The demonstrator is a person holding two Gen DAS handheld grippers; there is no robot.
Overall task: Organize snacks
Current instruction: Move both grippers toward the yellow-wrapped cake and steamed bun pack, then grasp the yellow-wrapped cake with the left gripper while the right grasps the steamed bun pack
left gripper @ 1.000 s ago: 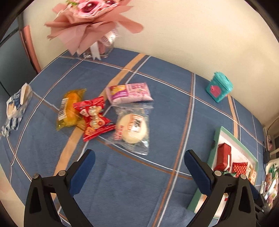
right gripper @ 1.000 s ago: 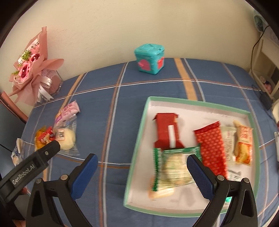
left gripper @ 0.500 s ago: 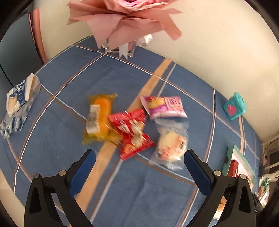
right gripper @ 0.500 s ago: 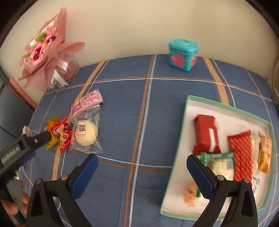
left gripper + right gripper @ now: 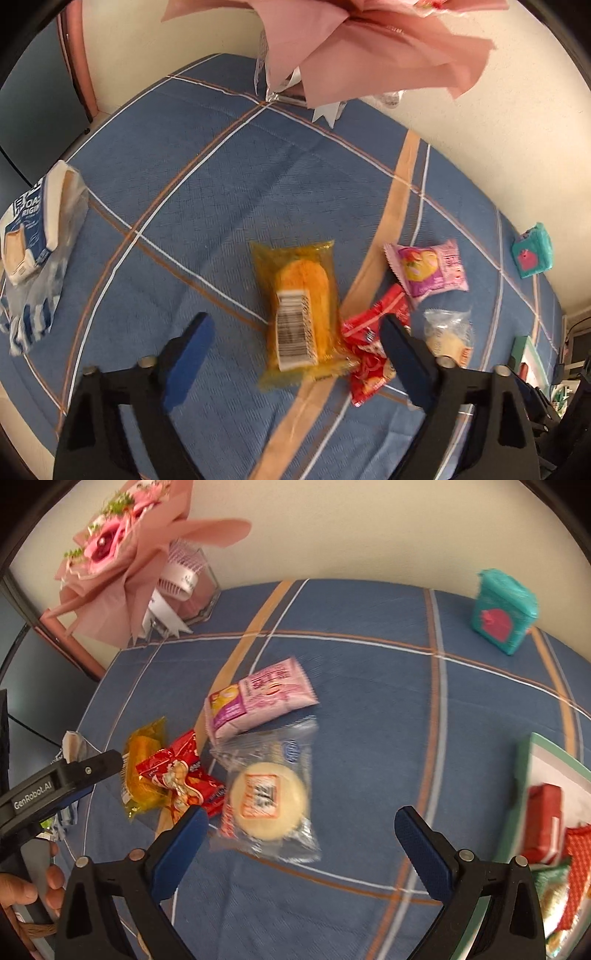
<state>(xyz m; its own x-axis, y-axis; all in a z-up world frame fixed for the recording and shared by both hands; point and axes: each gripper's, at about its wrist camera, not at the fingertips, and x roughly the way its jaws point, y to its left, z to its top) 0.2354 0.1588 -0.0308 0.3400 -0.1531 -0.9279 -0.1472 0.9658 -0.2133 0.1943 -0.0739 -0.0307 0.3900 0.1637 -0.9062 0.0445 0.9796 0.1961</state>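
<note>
Hovering just before your left hand-held gripper (image 5: 295,354), its jaws part-open, just narrowed and empty, is the yellow cellophane-wrapped cake packet (image 5: 300,314); its long axis runs away from you, square to the jaw gap. Your right hand-held gripper (image 5: 301,836), spread wide and empty, faces the clear-wrapped round white bun (image 5: 267,799). Between them lies the red foil packet (image 5: 181,777); beyond, the pink sachet (image 5: 258,699), all on the blue plaid tablecloth (image 5: 221,192). The green-rimmed white tray (image 5: 543,760) sits farther right.

Home: bouquet (image 5: 122,557), plaid tablecloth (image 5: 369,686)
</note>
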